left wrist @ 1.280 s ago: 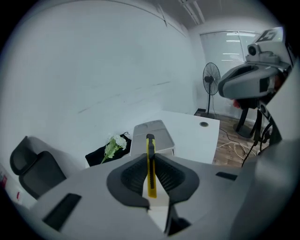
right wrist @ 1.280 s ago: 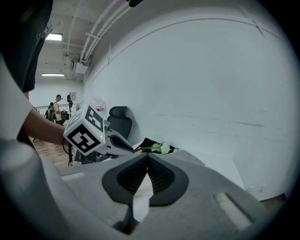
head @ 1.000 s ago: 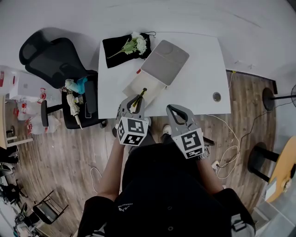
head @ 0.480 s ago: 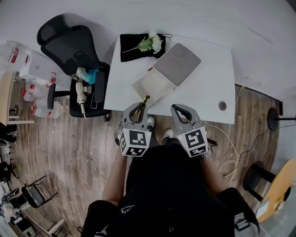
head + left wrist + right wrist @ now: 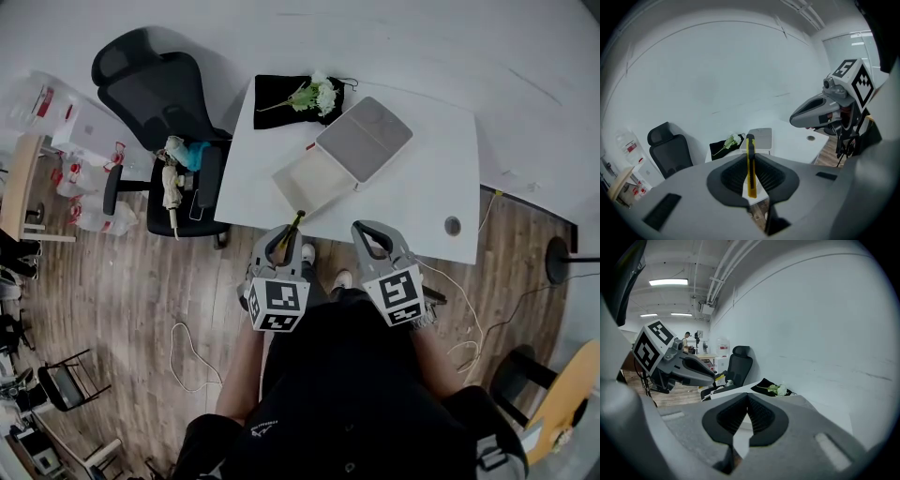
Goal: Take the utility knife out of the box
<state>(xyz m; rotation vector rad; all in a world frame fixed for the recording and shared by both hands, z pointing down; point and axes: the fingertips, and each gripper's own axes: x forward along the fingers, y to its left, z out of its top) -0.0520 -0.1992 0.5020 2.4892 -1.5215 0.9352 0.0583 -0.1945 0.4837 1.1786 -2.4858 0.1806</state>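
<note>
Just outside the open white box, left gripper clamped on slim yellow-and-black utility knife, tip toward box; right gripper closed, empty.

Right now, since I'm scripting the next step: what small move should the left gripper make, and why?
Probably carry the utility knife over the bare table and set it down: the left gripper is shut on it, already outside the open box.

Bright, even light; fisheye edges
</note>
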